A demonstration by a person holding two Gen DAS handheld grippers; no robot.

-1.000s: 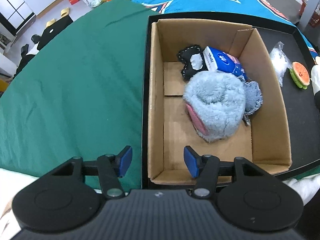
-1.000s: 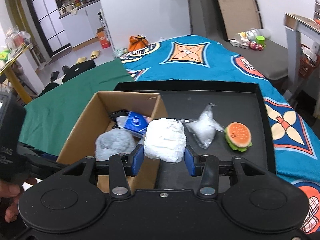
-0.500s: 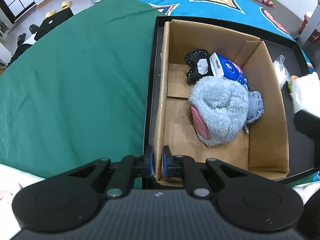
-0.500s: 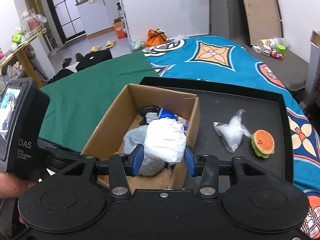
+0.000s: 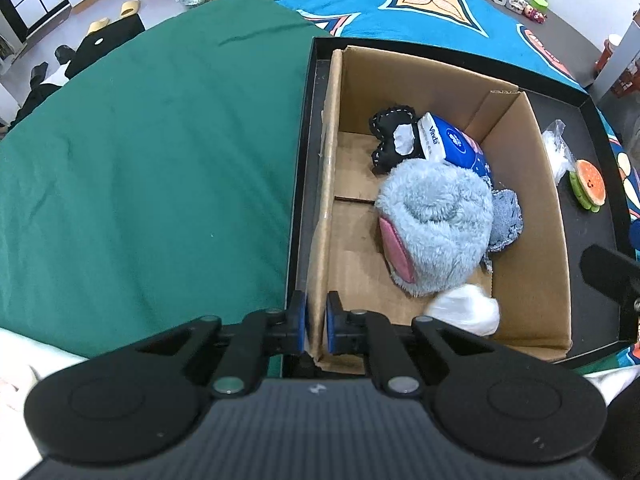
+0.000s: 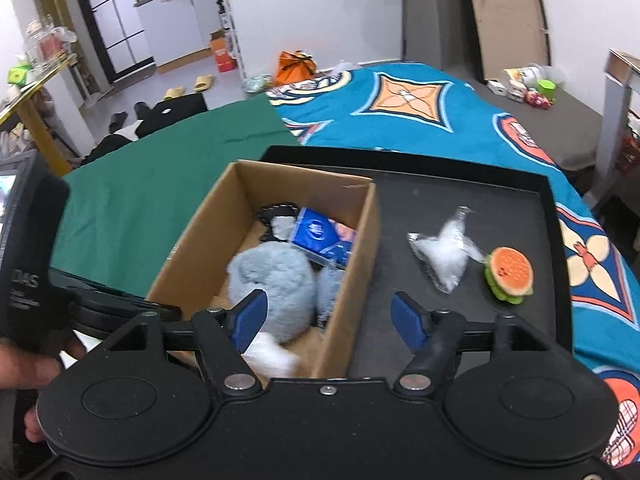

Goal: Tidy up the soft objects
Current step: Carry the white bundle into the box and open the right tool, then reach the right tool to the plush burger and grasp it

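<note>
A: Softness is the main trait of what's left, I'd judge. The clear plastic pouch [image 6: 442, 254] with white filling looks light and crinkly, probably slippery; pinch it across its puffy middle, not a corner. The burger-shaped plush [image 6: 509, 275] just beside it looks squashy; take it across its flat faces.

B: Where do they lie?

A: Both on the black tray [image 6: 472, 200], outside the cardboard box [image 5: 532, 184], which stands in the tray's left part.

B: And inside the box?

A: A fluffy grey-blue plush [image 5: 436, 226] with a pink patch fills the middle. Behind it sit a blue tissue pack [image 5: 450, 144] and a black stitched fabric piece [image 5: 386, 136]; a scrap of denim [image 5: 506, 218] peeks out at its right. A white wrapped bundle [image 5: 464, 310] lies in the near corner, touching the plush.

B: The grippers?

A: The right gripper [image 6: 328, 318] has just been opening; its blue pads [image 6: 250, 314] stand wide with nothing between them, the white bundle below in the box. The left gripper [image 5: 316, 324] pinches the box's near left wall, clamped tight on the cardboard, steadying it I'd say.
</note>
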